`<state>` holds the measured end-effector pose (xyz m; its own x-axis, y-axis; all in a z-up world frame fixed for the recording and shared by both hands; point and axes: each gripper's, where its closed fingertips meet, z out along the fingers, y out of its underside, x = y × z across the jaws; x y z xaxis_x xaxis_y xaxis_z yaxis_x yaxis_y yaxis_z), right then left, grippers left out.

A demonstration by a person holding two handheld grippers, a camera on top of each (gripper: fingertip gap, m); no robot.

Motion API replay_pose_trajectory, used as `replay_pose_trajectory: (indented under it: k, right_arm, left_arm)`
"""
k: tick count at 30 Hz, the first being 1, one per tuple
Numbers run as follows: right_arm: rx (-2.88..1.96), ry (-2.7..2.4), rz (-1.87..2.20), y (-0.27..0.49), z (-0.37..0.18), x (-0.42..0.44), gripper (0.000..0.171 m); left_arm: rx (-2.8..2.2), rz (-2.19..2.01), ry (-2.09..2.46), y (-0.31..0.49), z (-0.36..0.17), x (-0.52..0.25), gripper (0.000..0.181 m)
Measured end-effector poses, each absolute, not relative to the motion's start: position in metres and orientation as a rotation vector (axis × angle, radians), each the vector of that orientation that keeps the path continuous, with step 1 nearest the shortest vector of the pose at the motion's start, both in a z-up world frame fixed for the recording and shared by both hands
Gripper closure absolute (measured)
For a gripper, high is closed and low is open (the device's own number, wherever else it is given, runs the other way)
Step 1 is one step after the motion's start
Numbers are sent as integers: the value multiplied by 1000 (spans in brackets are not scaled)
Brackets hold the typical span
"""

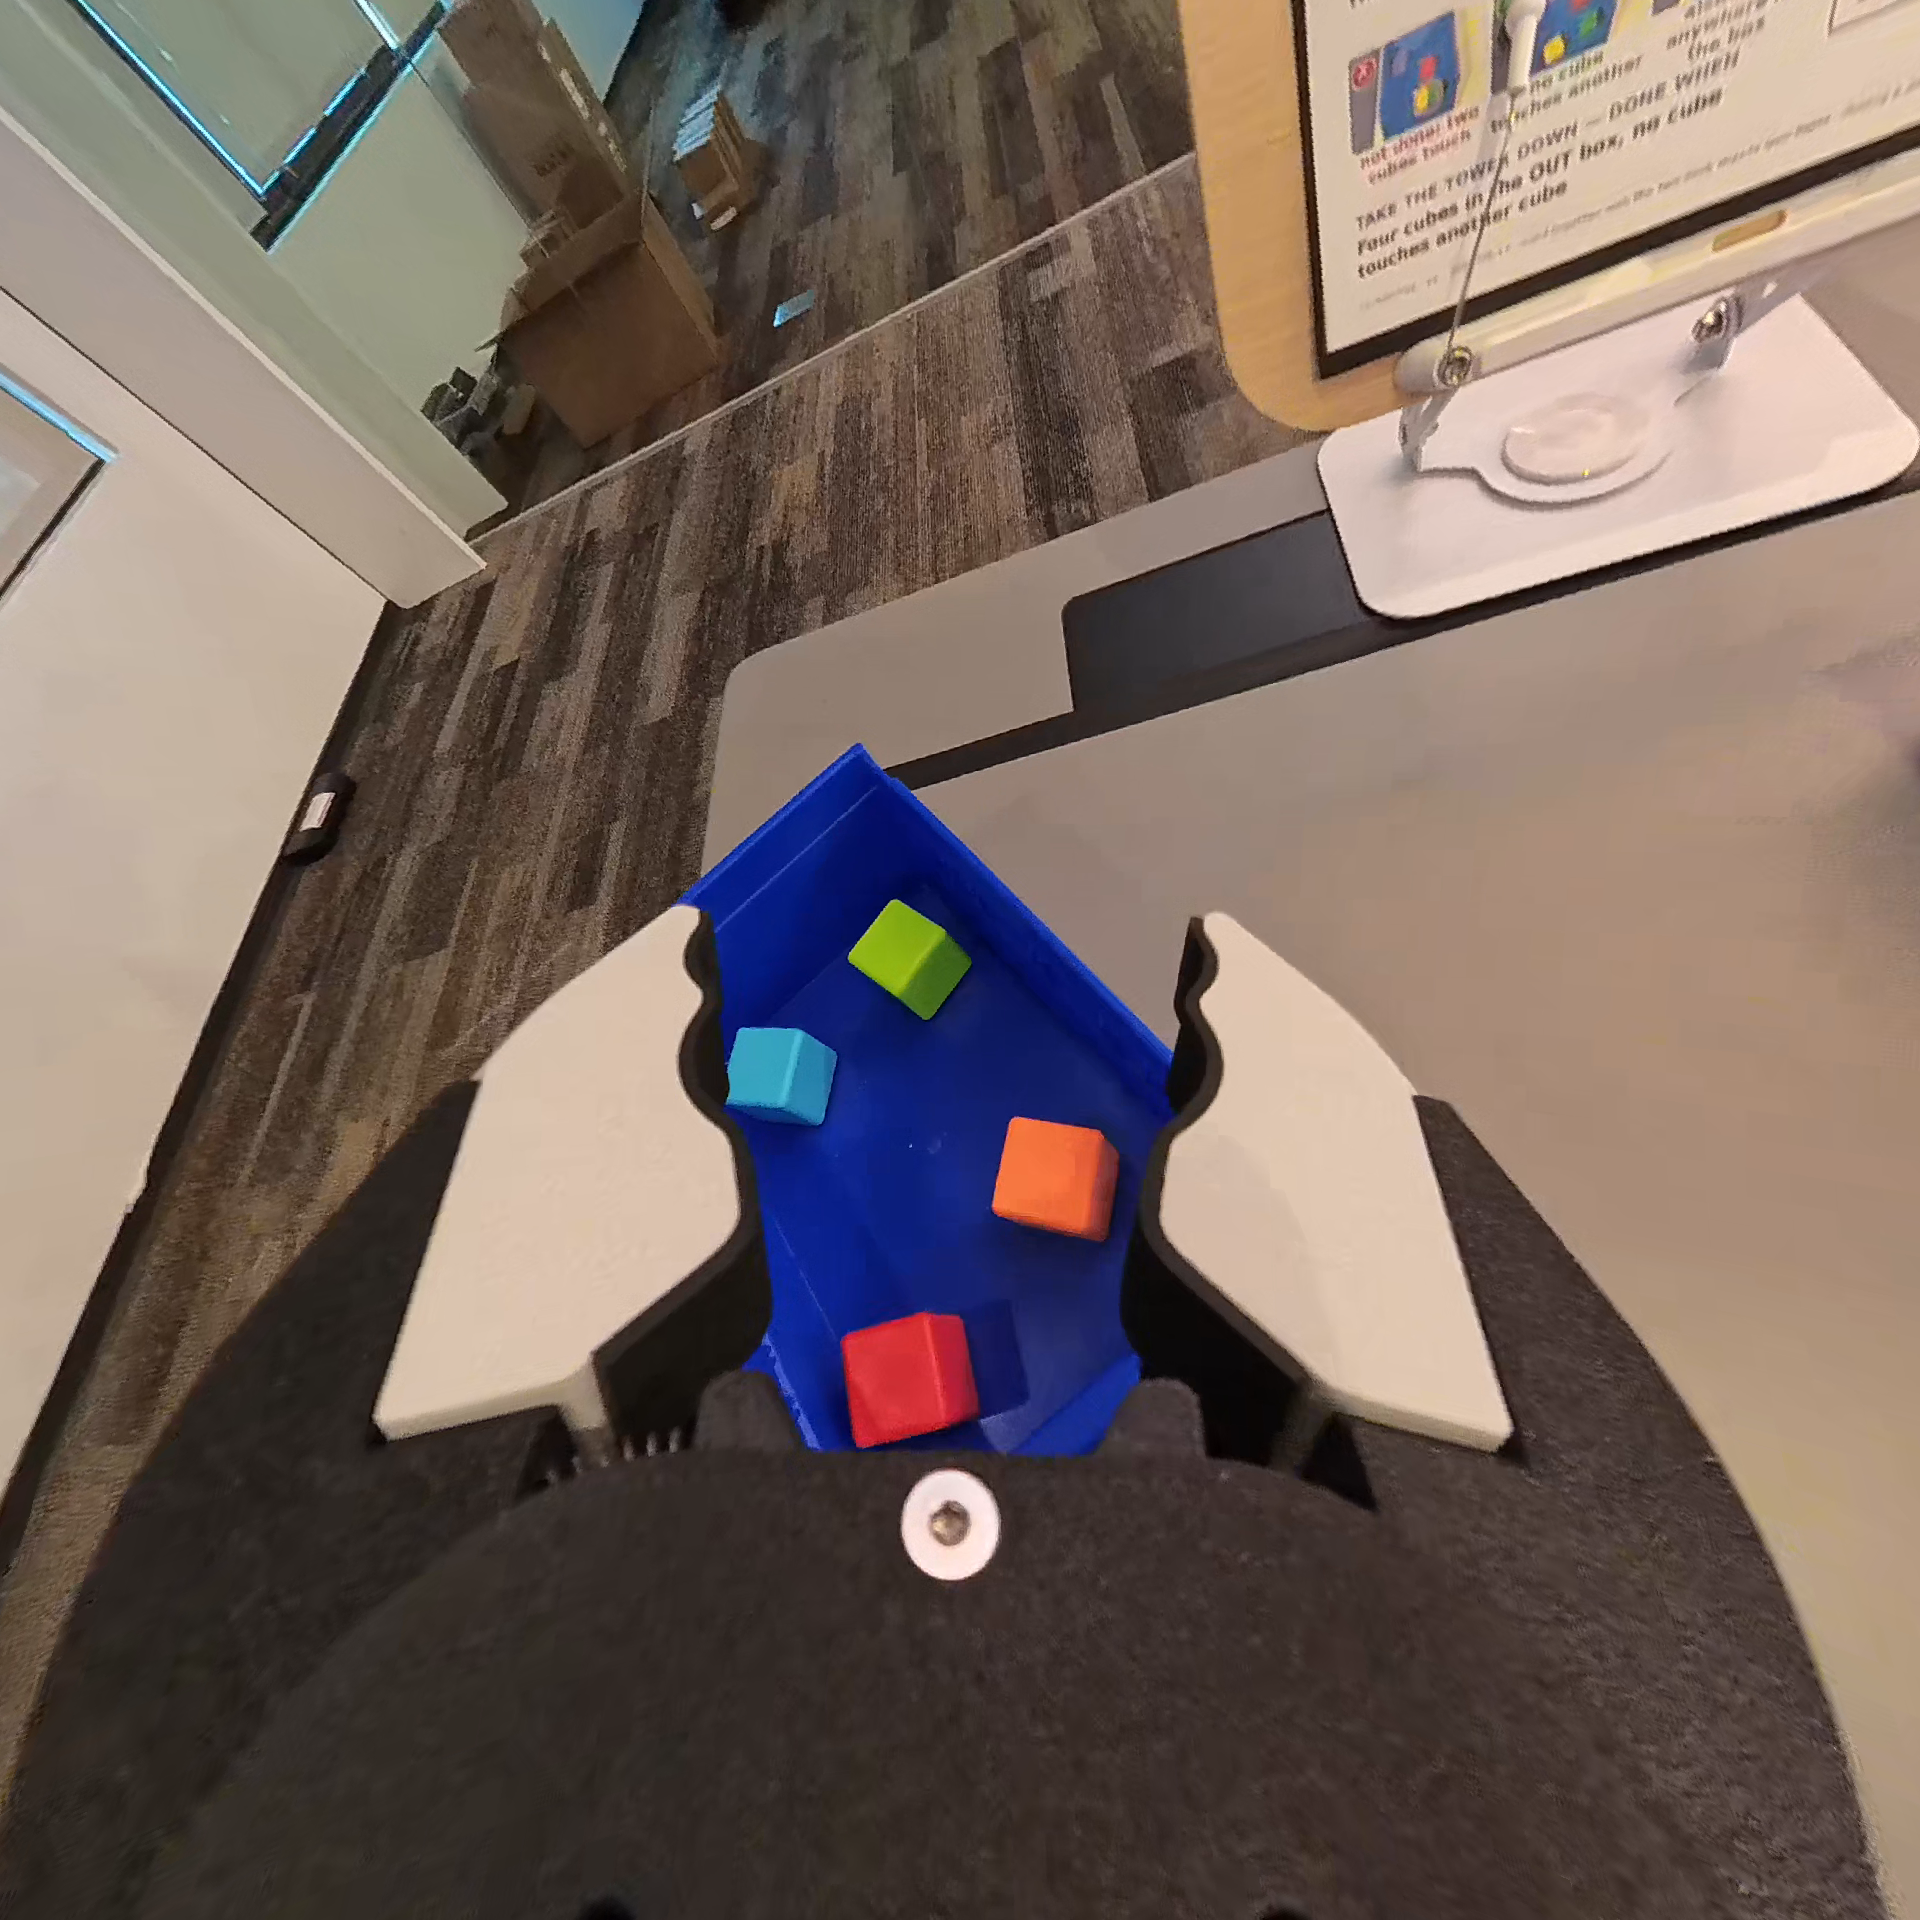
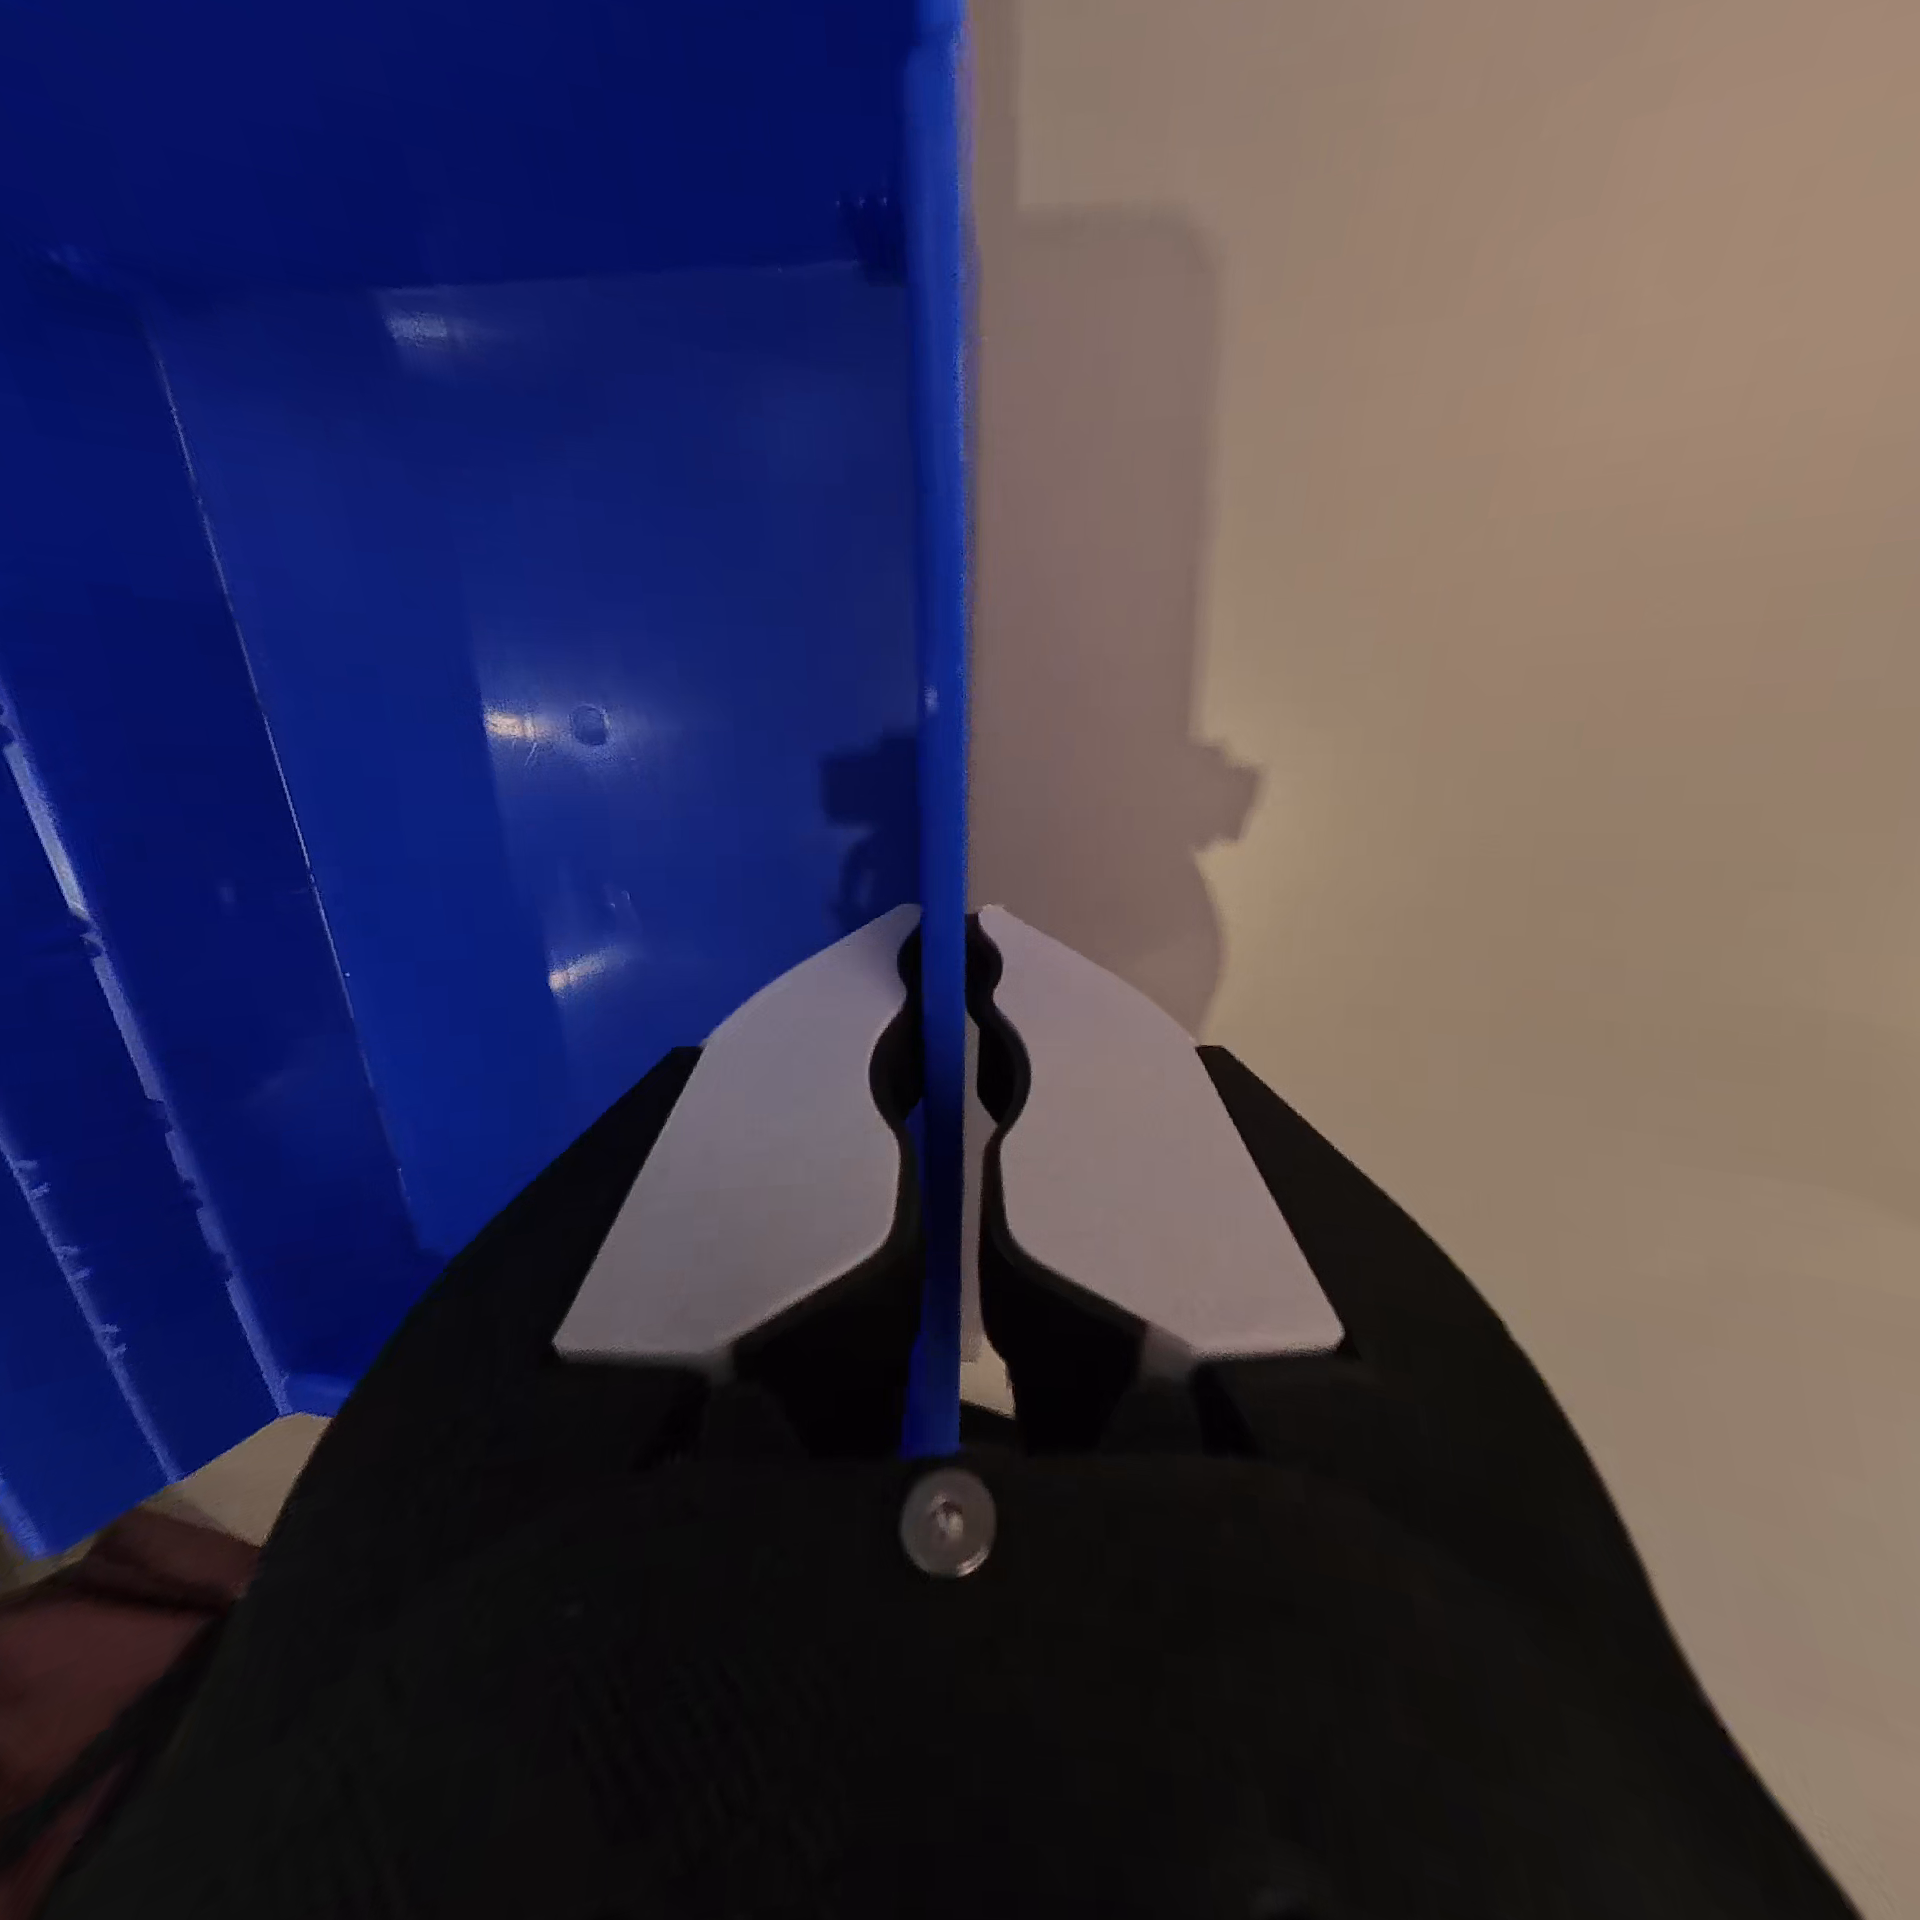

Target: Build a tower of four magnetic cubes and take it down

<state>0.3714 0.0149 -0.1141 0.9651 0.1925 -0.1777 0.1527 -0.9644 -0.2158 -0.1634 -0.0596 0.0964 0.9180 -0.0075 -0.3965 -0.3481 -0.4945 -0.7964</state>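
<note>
Pale grey worktop (image 1: 1455, 935) carries a blue box (image 1: 821, 831) near its corner, with striped carpet beyond. Inside the box four magnetic cubes lie loose and apart from one another: a green cube (image 1: 910, 956) toward the far wall, a light blue cube (image 1: 781, 1073) at the left, an orange cube (image 1: 1056, 1177) at the right and a red cube (image 1: 908, 1378) nearest the camera. None is stacked on another, so either the tower is not begun or it is already down; the pictures cannot settle which.

Above them hovers the left tool (image 1: 945, 997), its jaws wide apart and holding nothing, with the cubes showing between its fingers. Right tool (image 2: 943, 935) is clamped on the thin side wall of a blue box (image 2: 520, 623), one finger inside and one outside; no cubes show in that view, and I cannot tell whether it is the same box. At the worktop's far side stands a white stand (image 1: 1621, 488) bearing an instruction sheet.
</note>
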Motion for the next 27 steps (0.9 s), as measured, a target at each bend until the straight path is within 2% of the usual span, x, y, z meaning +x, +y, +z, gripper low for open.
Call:
replay_pose_trajectory:
  k: [8, 15, 19, 20, 21, 23, 25, 27]
  right_arm:
    - [-2895, -25, 225, 16, -115, 465, 165]
    - [-2846, -24, 236, 21, -115, 481, 166]
    - [-2823, 19, 228, 23, -115, 484, 165]
    - [-2819, 30, 228, 22, -113, 484, 158]
    - [-2807, 46, 230, 22, -110, 484, 144]
    - [-2749, 56, 209, 25, -99, 485, 134]
    - [-2676, 91, 123, 30, -84, 495, 131]
    - [-2599, 106, 96, 32, -67, 497, 131]
  left_arm:
    - [-2137, 483, 220, -48, 78, -178, 96]
    - [-2186, 489, 84, -61, 79, -235, 98]
    - [-2298, 454, -96, -84, 59, -290, 99]
    - [-2331, 465, -167, -91, 52, -307, 98]
    - [-2374, 471, -234, -99, 42, -323, 96]
    - [-2460, 453, -329, -108, 19, -347, 91]
    - [-2530, 374, -390, -108, -3, -360, 88]
    - [-2564, 296, -424, -101, -21, -367, 97]
